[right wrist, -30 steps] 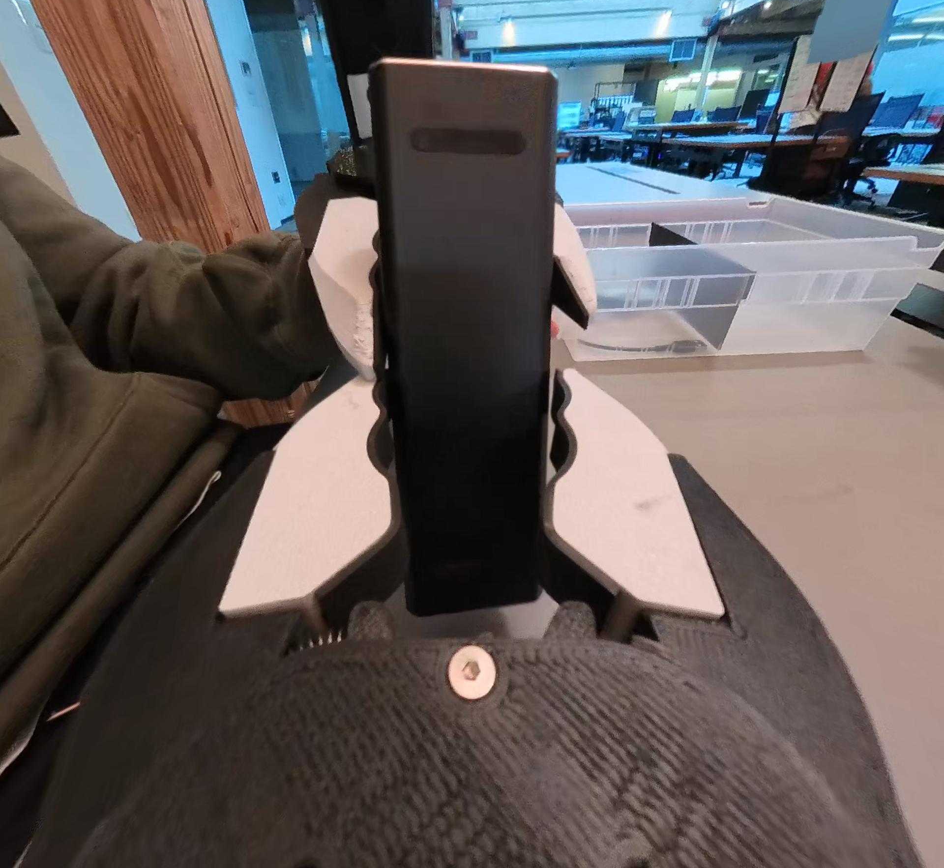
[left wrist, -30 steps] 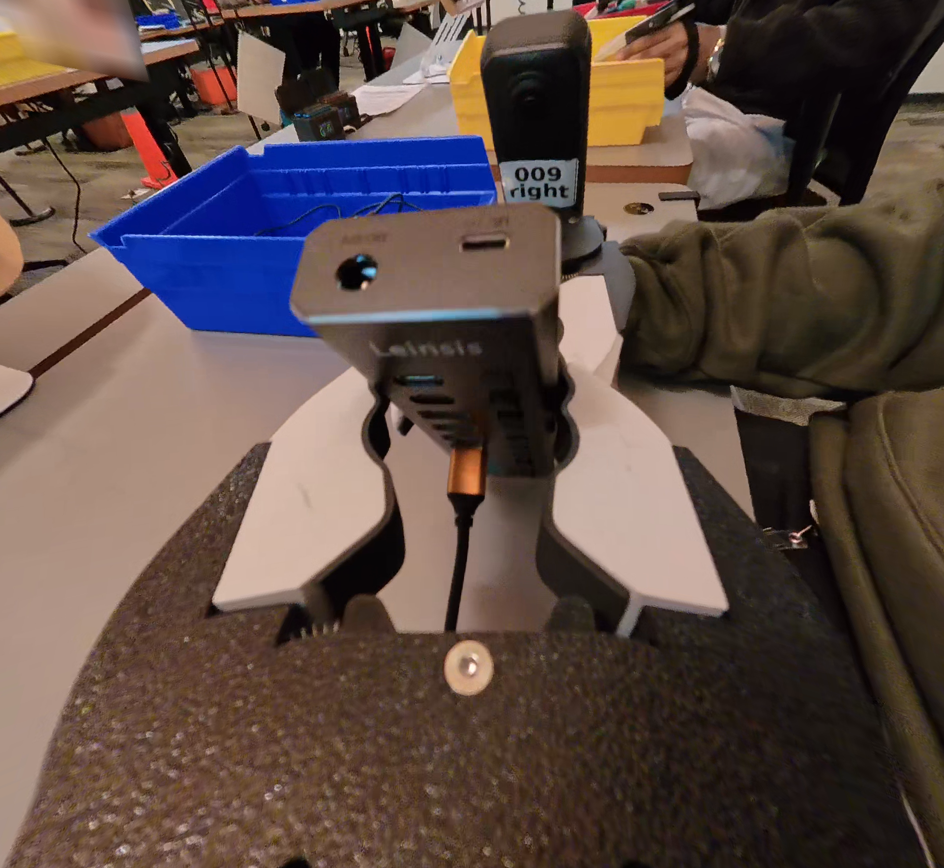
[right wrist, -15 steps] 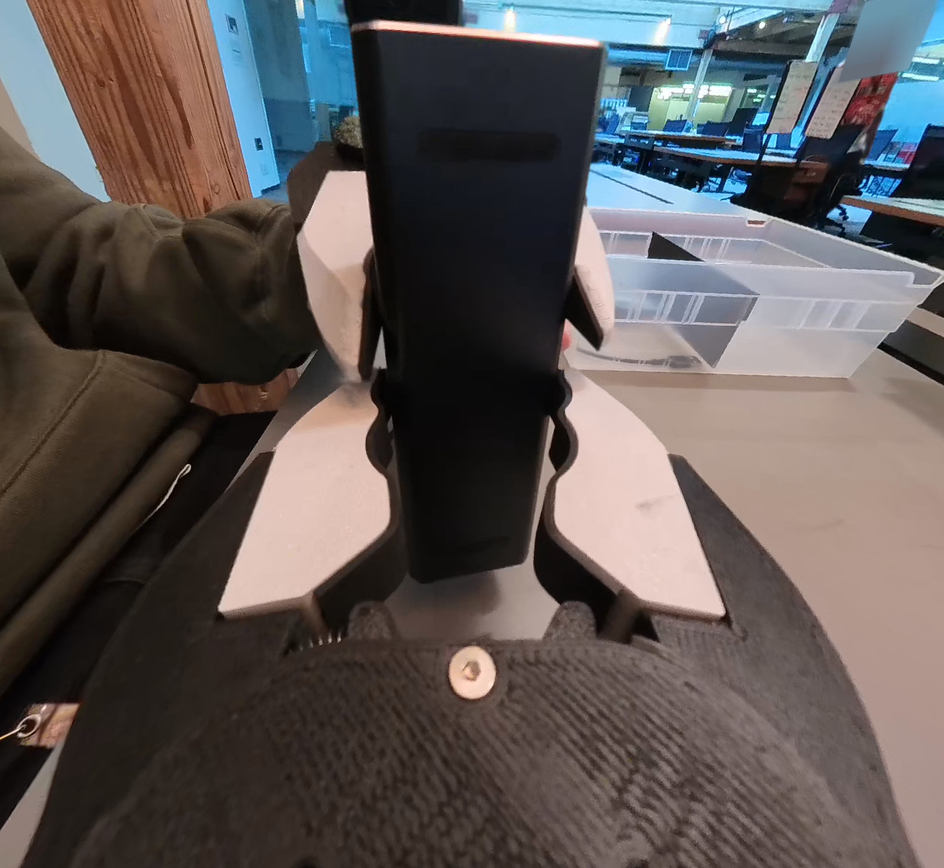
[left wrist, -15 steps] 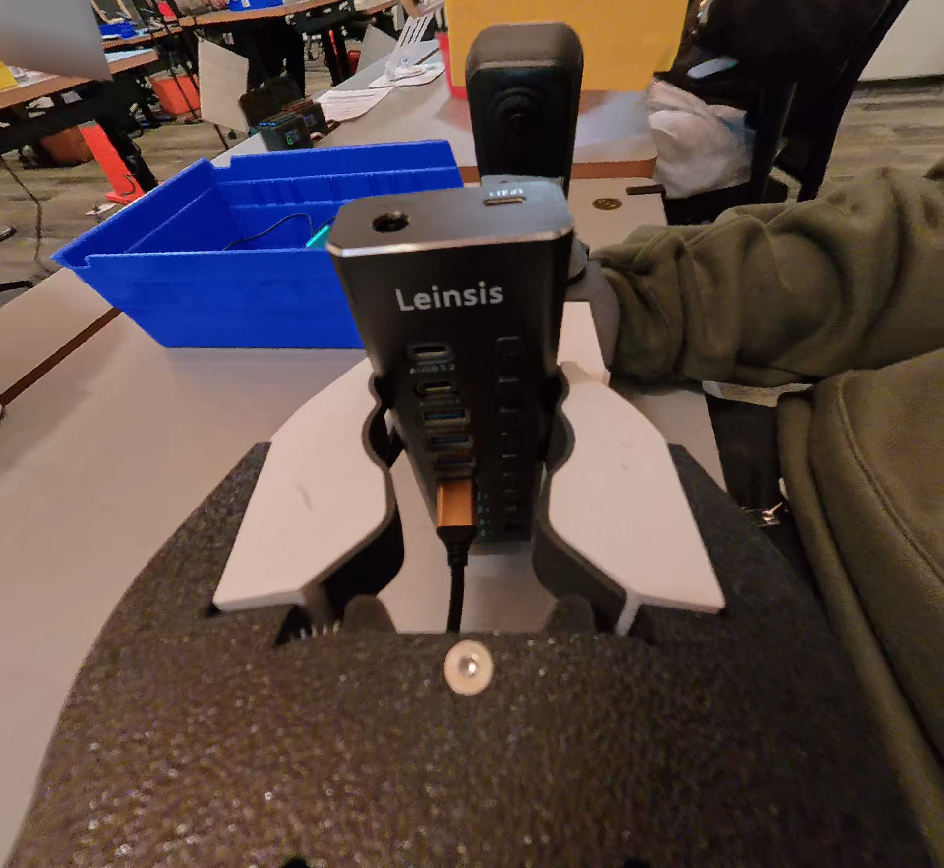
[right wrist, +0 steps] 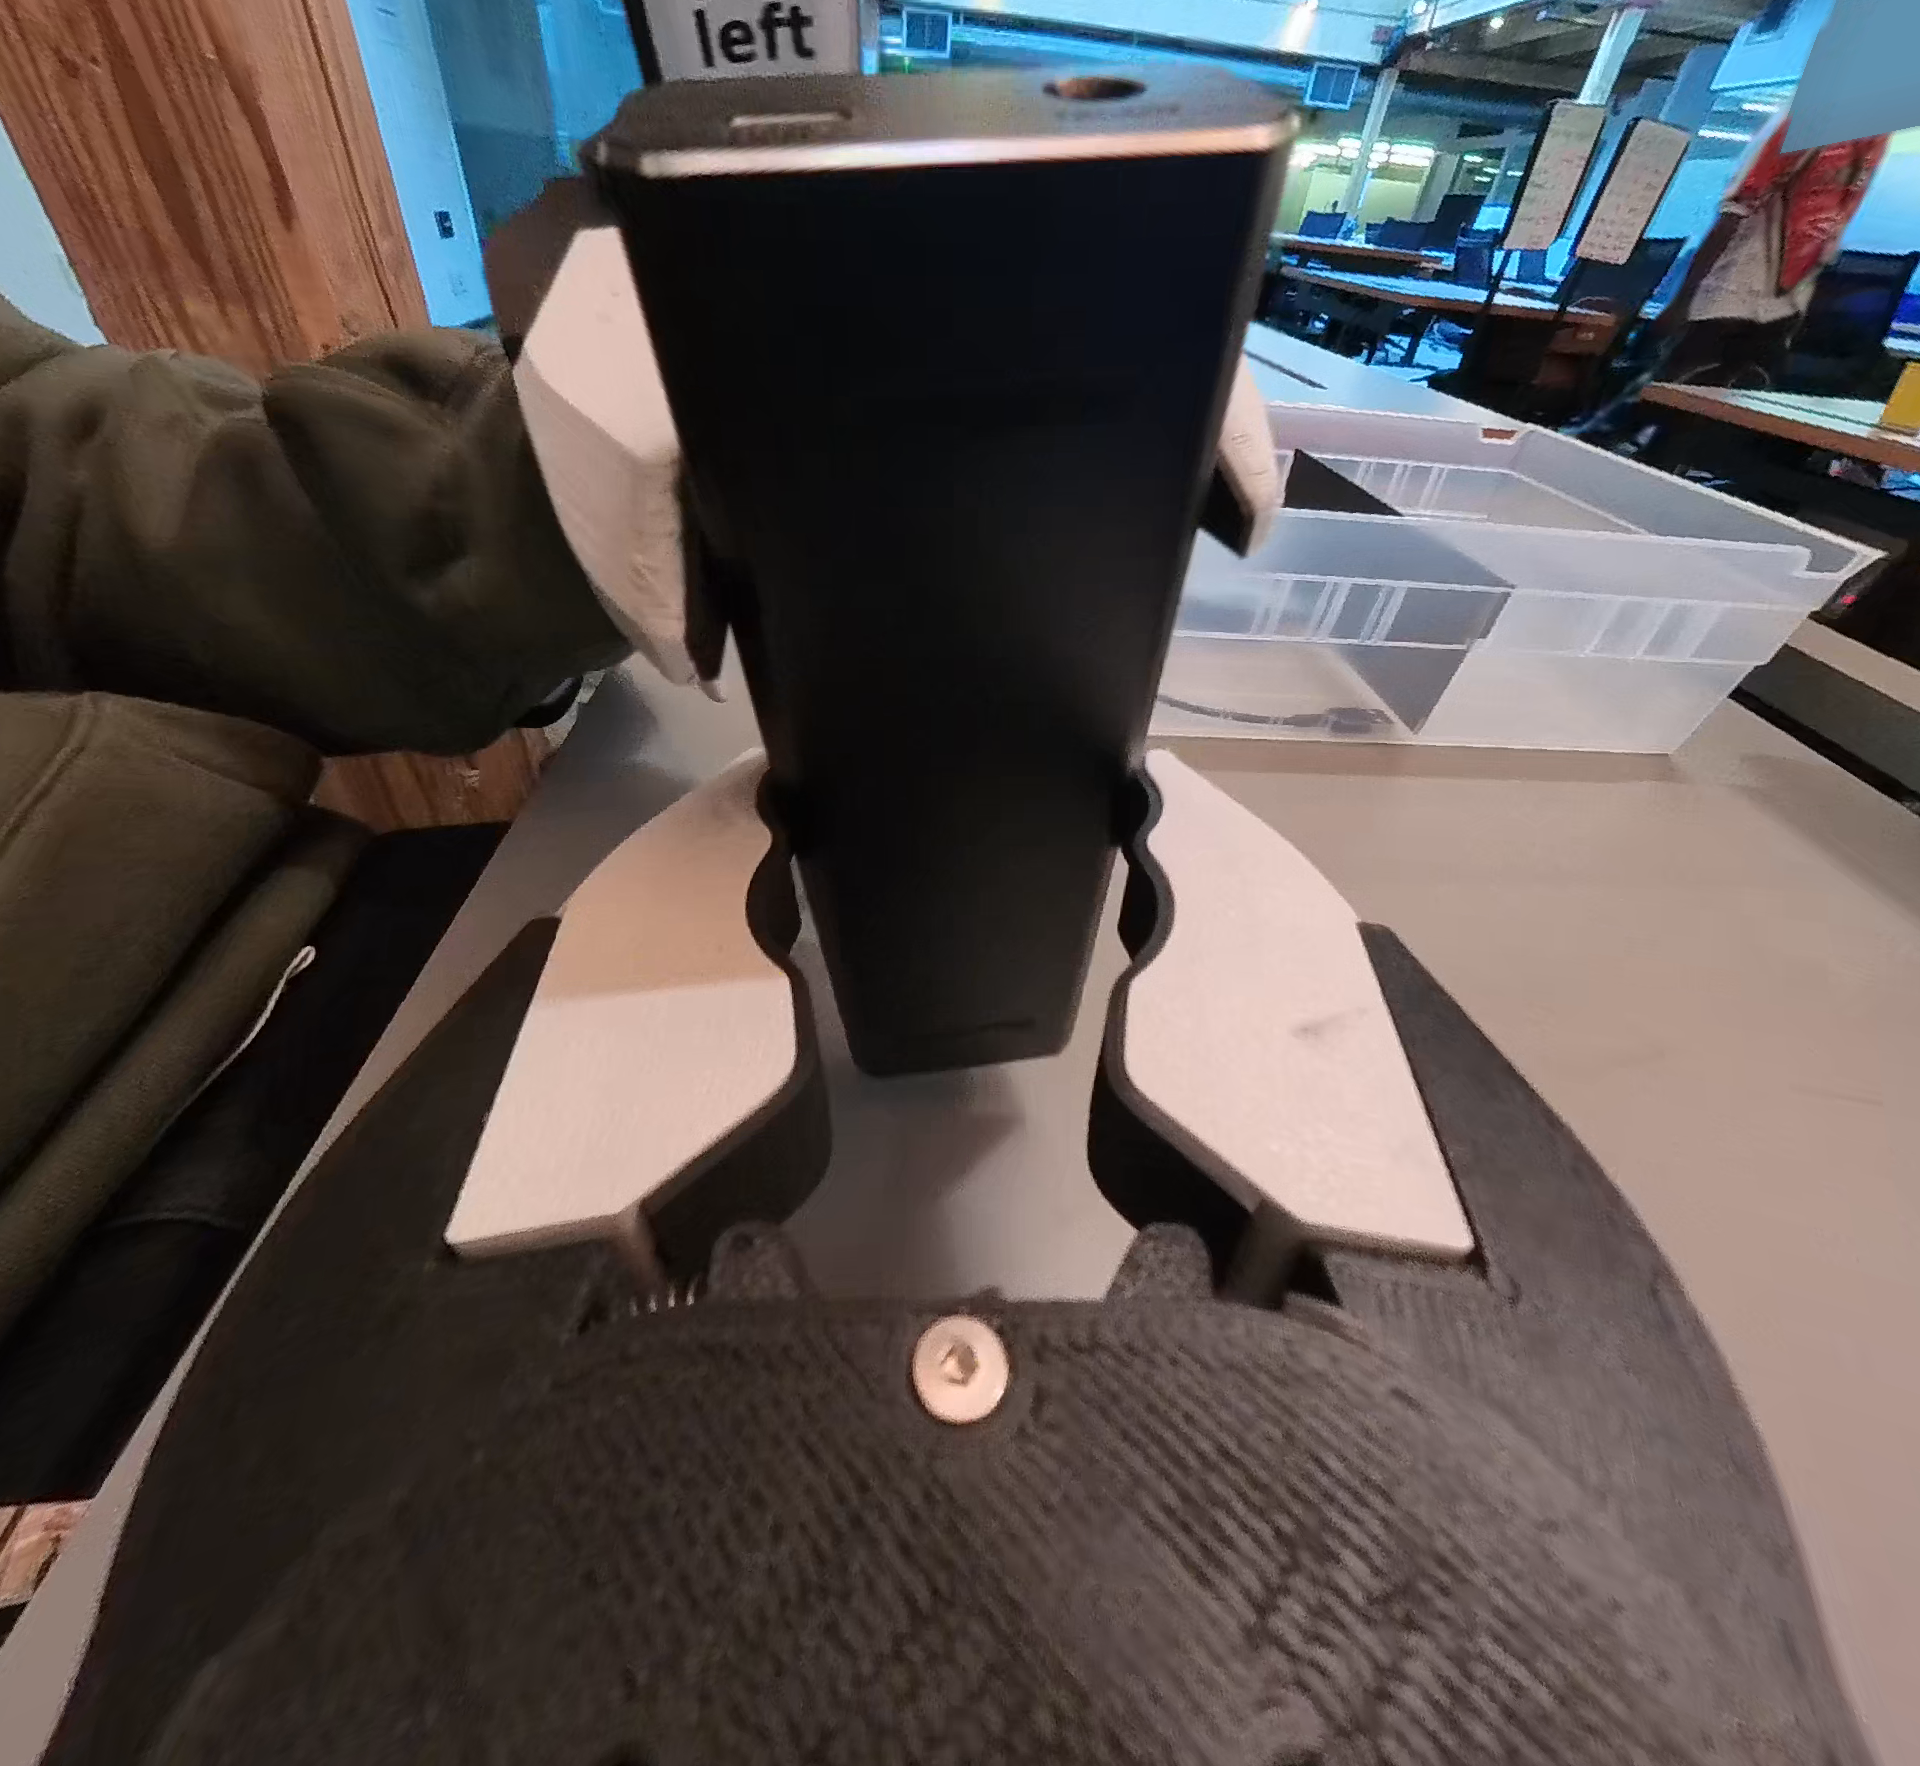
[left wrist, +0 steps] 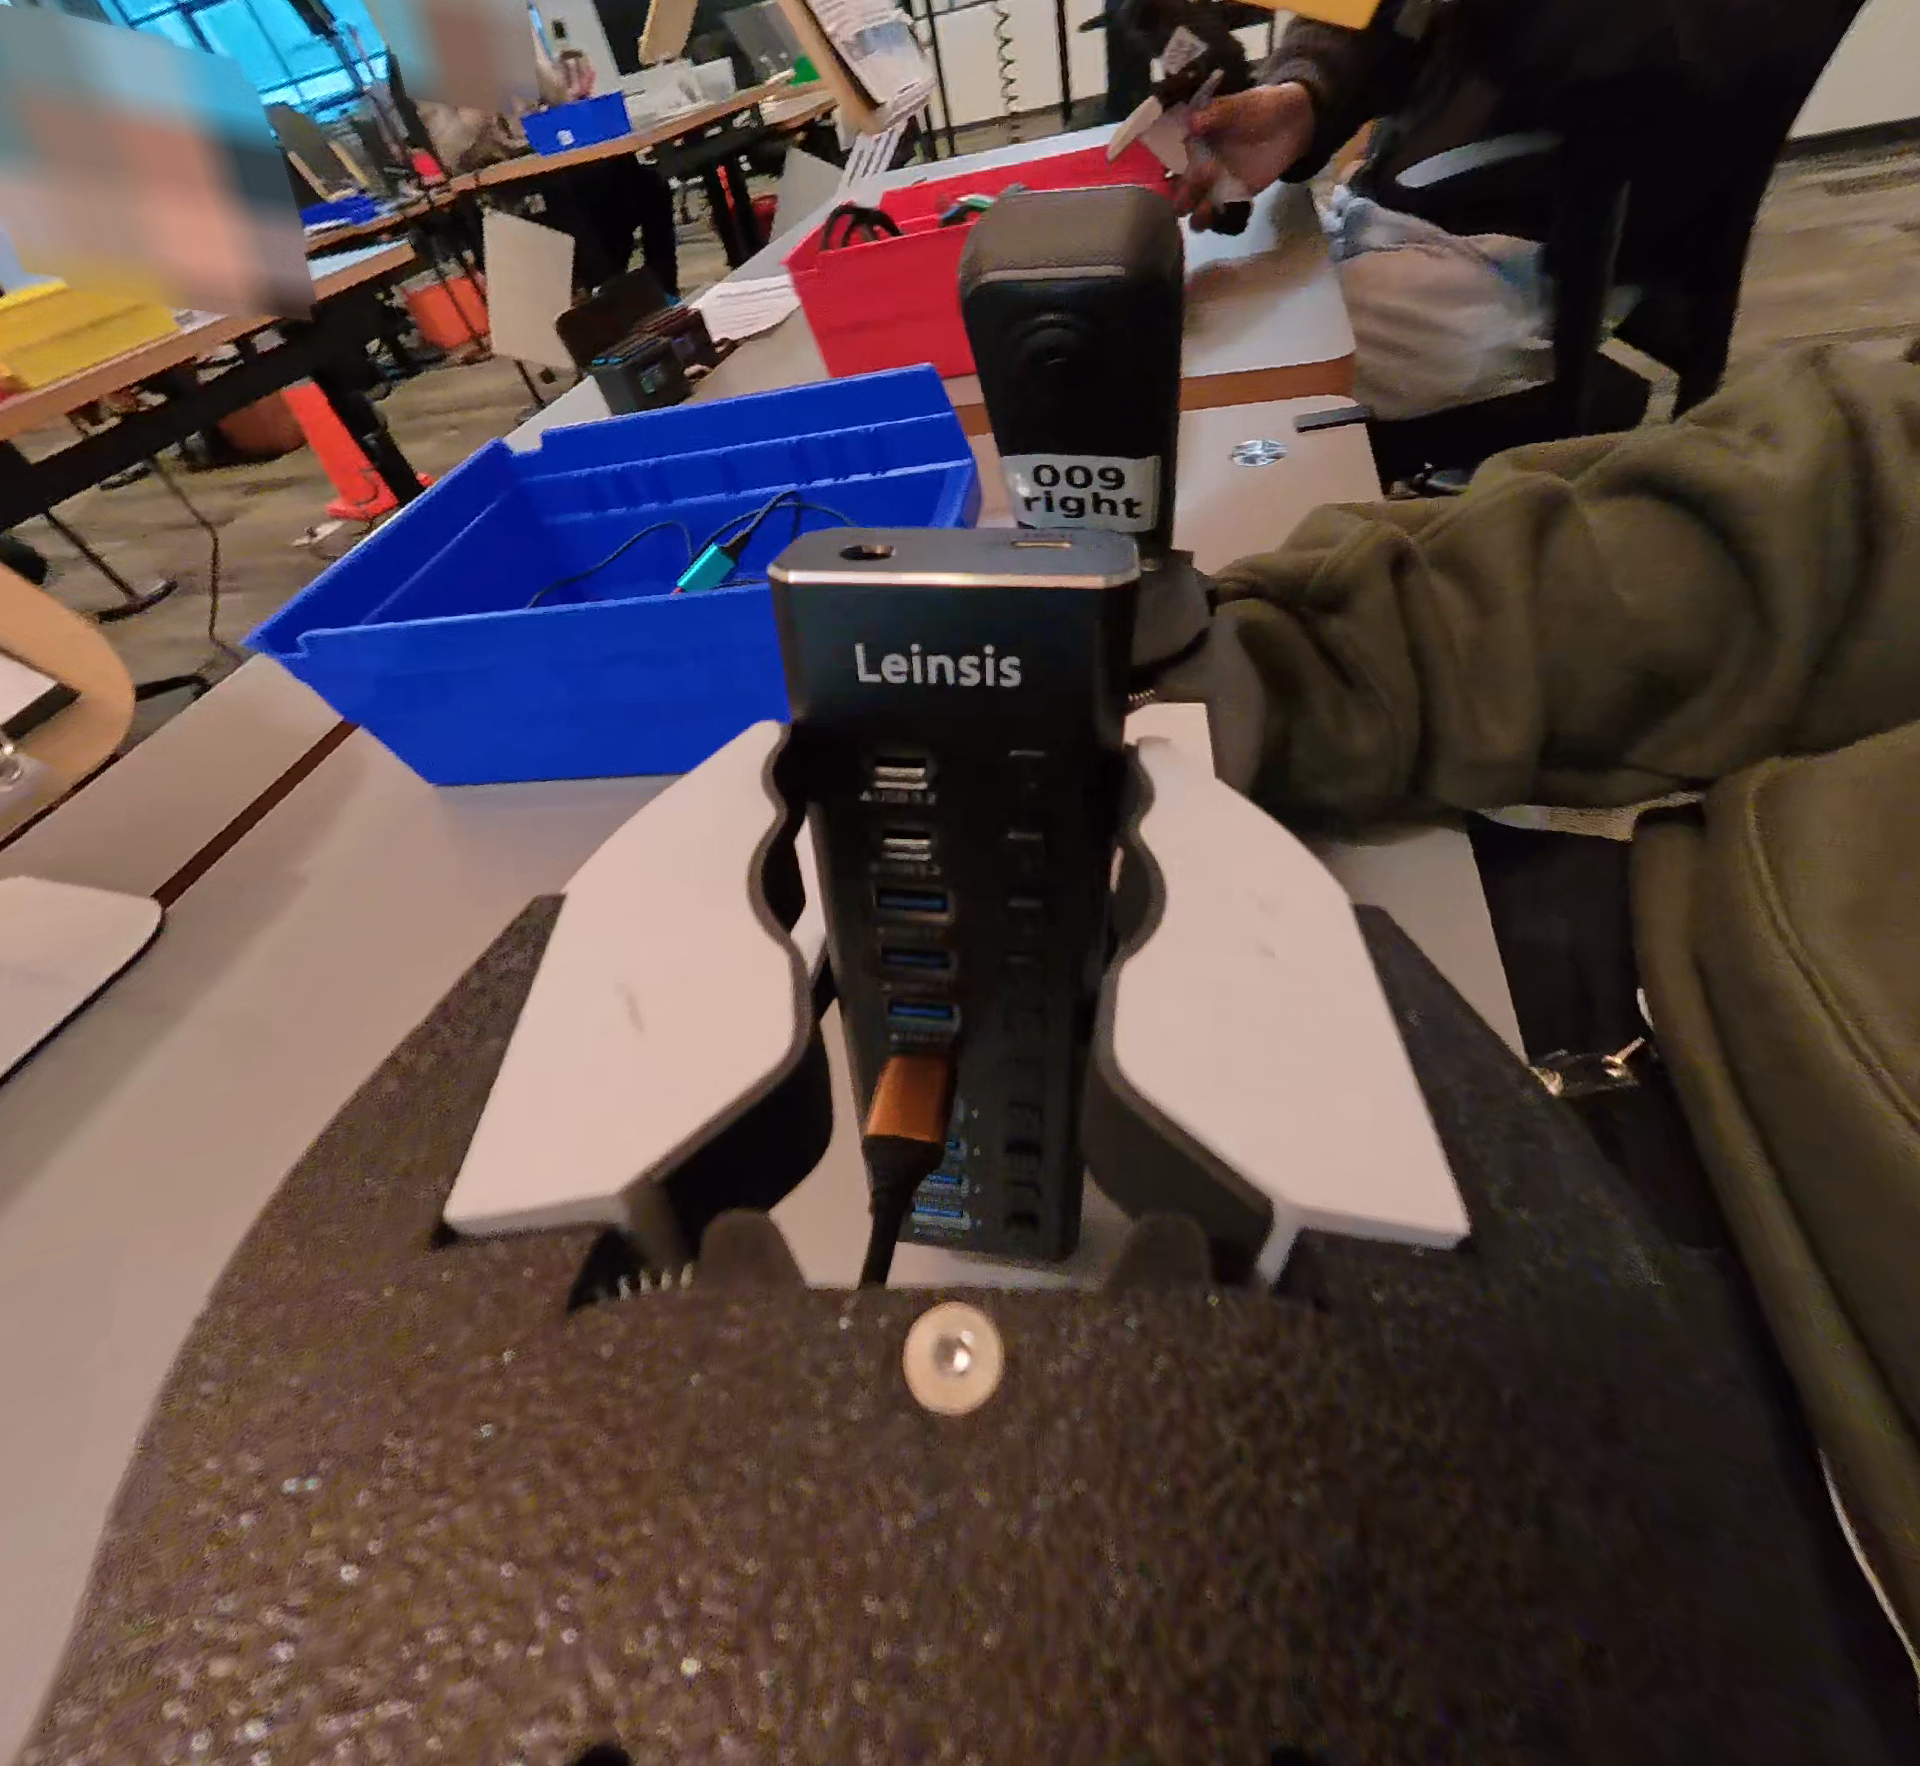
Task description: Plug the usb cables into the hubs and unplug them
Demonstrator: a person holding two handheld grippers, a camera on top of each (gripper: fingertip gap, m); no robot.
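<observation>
Between both pairs of fingers, the hub (left wrist: 961, 875) is clamped by left gripper (left wrist: 954, 760) and right gripper (right wrist: 951, 797); an orange-plugged cable (left wrist: 906, 1108) is seated in it.

One black USB hub (left wrist: 951, 843) stands clamped between two grippers, the left gripper (left wrist: 951, 760) and the right gripper (right wrist: 961, 802). One orange-tipped cable plug (left wrist: 912, 1098) sits in it. Three bins: one blue bin (left wrist: 540, 688), one red bin (left wrist: 883, 303), one clear bin (right wrist: 1558, 636).
</observation>
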